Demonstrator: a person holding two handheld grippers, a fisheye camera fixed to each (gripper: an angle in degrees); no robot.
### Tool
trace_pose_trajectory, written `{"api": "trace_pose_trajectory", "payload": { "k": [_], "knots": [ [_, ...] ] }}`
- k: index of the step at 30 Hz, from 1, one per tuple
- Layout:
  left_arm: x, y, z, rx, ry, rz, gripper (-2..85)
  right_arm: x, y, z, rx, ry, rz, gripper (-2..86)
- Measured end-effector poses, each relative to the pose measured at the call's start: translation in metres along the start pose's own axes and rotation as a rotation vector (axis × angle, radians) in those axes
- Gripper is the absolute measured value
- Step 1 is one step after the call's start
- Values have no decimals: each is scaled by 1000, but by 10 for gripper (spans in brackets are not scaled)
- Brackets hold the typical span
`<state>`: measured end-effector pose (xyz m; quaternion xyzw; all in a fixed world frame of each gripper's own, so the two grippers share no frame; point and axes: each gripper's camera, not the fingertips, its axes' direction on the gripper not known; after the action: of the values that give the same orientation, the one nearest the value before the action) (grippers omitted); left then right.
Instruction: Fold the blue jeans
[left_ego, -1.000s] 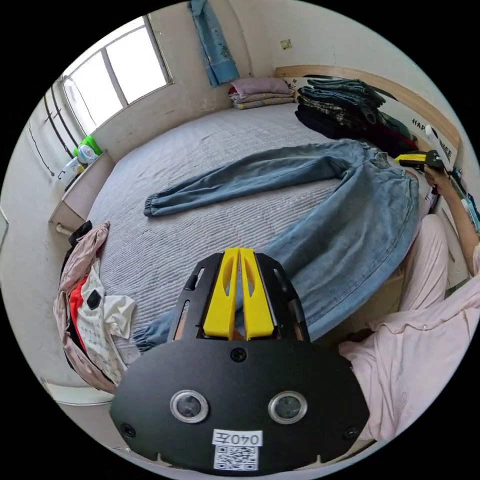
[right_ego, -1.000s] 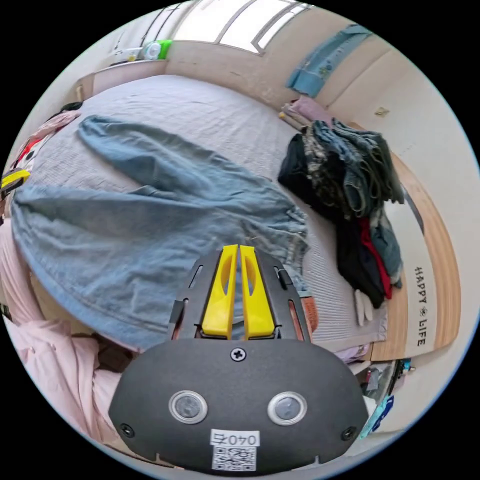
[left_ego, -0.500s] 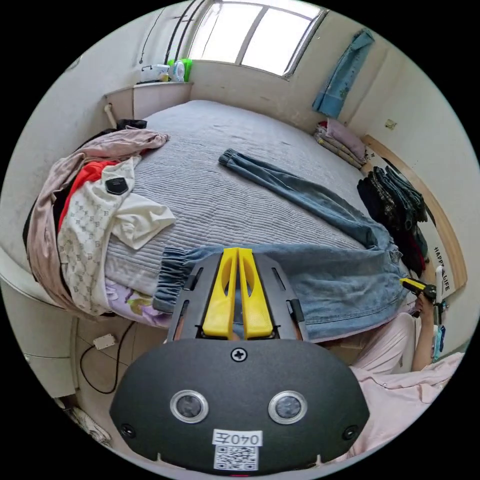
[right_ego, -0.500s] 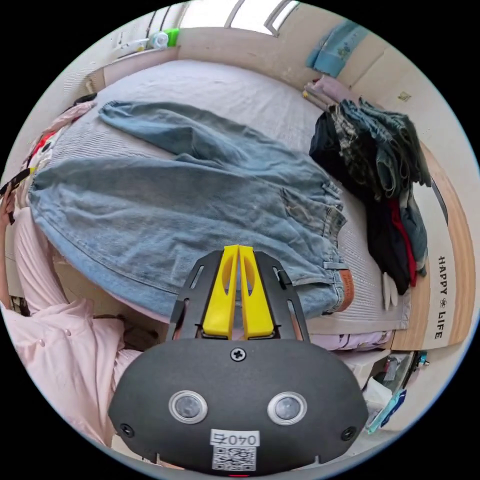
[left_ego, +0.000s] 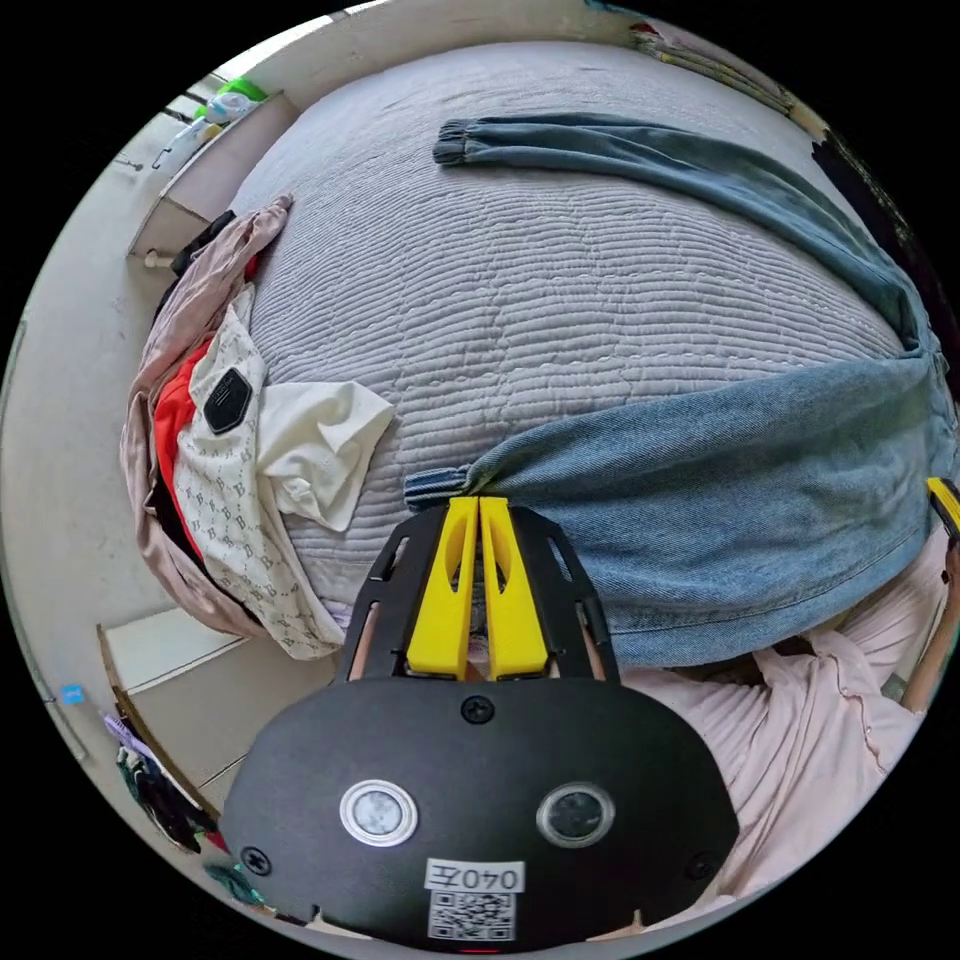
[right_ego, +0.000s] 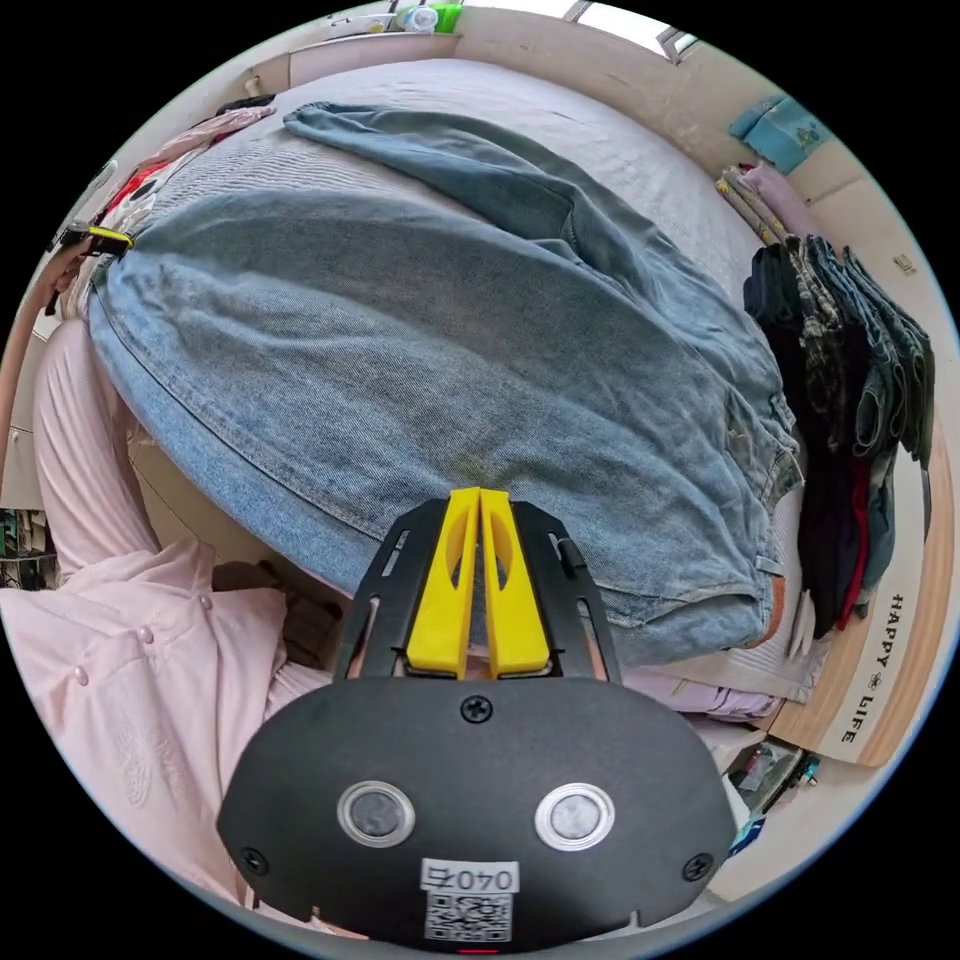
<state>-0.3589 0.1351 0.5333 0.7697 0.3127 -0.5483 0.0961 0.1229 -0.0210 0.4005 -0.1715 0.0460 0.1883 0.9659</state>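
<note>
You are pinching the jeans on the bed: left gripper clamping the cuff, right gripper clamping the near hem edge.

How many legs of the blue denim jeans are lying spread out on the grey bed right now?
2. One leg stretches across the far side of the grey quilted bed; the other leg lies along the near edge, its cuff by the left gripper.

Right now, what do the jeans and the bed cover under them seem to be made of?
The jeans look like washed blue denim: faded matte weave, stitched seams, gathered cuff. The bed cover looks like grey quilted fabric, probably cotton or a blend, with fine ribbed lines and wavy stitching. Neither shows any sheen.
</note>
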Motion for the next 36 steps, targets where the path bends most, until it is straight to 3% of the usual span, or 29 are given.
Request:
{"api": "trace_pose_trajectory", "payload": {
  "k": [5,11,15,18,22,28,32,36],
  "knots": [
    [-6,8,6,19,12,105,-9,1,4,20,60,67,-63,-10],
    [11,40,8,92,-172,215,-9,22,10,34,108,53,4,-10],
    [-37,95,-31,271,-65,-2,-9,29,34,9,191,146,15,-10],
    [-74,131,-24,287,0,-126,-9,36,39,1,247,27,32,-10],
    [-97,145,18,241,171,-139,-9,35,25,11,267,-114,-6,-10],
    [-139,151,53,185,284,-149,-8,41,-5,57,120,-244,-100,-10],
    [-164,184,40,276,257,-222,-5,67,-5,61,145,-308,-44,-10],
    [-193,221,55,322,365,-275,31,81,-7,62,137,-318,-55,-10]
  ]
}}
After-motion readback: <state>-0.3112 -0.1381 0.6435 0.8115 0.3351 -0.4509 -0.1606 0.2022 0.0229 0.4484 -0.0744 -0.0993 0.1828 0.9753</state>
